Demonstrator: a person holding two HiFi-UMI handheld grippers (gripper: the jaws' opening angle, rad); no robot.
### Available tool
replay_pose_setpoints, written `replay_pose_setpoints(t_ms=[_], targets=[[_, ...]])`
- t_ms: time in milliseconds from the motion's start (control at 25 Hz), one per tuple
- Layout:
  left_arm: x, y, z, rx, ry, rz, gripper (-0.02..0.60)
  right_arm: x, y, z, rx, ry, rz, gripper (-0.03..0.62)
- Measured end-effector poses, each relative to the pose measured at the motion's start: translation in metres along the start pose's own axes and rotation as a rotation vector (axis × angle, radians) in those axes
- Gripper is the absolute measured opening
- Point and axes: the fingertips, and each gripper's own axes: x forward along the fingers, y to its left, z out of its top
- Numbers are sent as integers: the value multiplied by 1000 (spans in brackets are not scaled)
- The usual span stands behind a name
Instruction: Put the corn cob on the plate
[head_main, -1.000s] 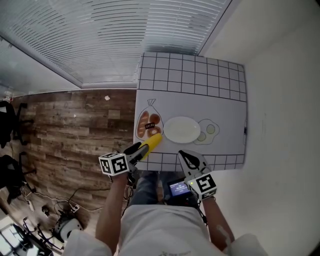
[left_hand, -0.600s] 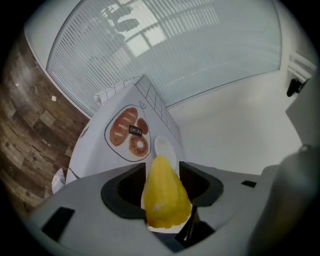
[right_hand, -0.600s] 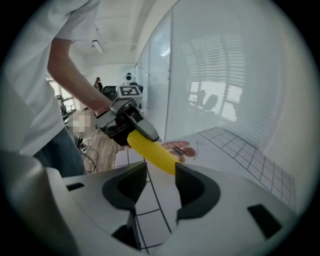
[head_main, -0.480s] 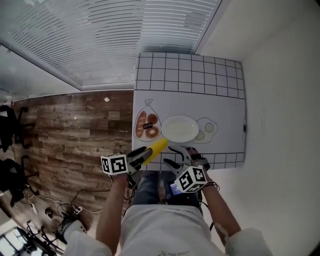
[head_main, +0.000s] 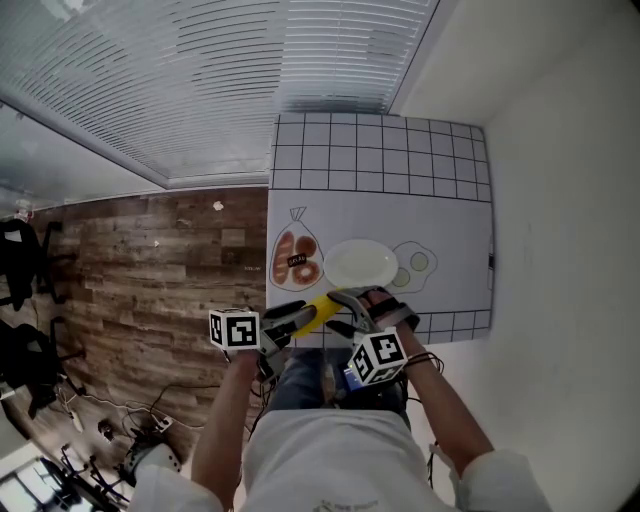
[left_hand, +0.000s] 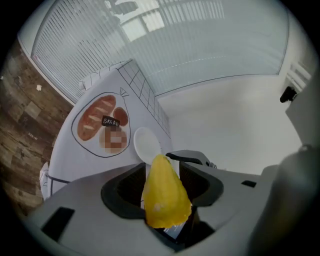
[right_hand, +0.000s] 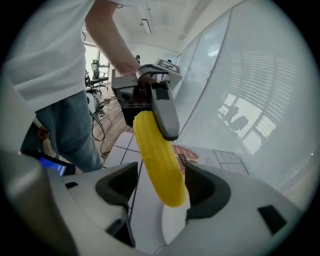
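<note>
L tongs (left_hand: 162, 176) are clenched on the corn cob (left_hand: 163, 196). Both dark pads press its thick end, and the jaws stand wide bc the cob is fat. In the R gripper view one grey L jaw lies along the cob's upper side; the other jaw is hidden behind the cob.

R tongs (right_hand: 162, 189) are released. Their jaws have just been opening and now stand fully apart. The cob's free tip hangs btwn them w/ a clear gap to one pad. At the other pad the cob overlaps the pad's edge, so can't tell if it touches there.

Cob is bright yellow, w/ neat rows of small kernels, slightly curved, tapering to a rounded tip. It's in the air over the near edge of the surface (head_main: 440, 200), just short of the white plate (head_main: 360, 263) and not on it. In the head view it slants from L tongs up toward the plate, w/ R tongs around its far end.

Plate lies btwn a bread-bag drawing (head_main: 297, 257) and a fried-egg drawing (head_main: 415, 262) printed on the surface.

Cob's gripped end is buried in L tongs. In the L gripper view the cob is foreshortened and soft-focus, and it covers part of the plate. In the head view the pads are too small to read.
</note>
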Motion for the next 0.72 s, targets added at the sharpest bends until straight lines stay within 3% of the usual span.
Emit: replay_pose_setpoints(t_ms=[160, 400, 720], targets=[[12, -2, -1, 61, 63, 26, 219, 0, -7, -1, -48, 8, 8, 288], [33, -15, 2, 64, 123, -20, 219, 0, -12, -20, -73, 50, 42, 276], [58, -20, 7, 59, 125, -48, 222, -9, -19, -41, -83, 99, 72, 261]])
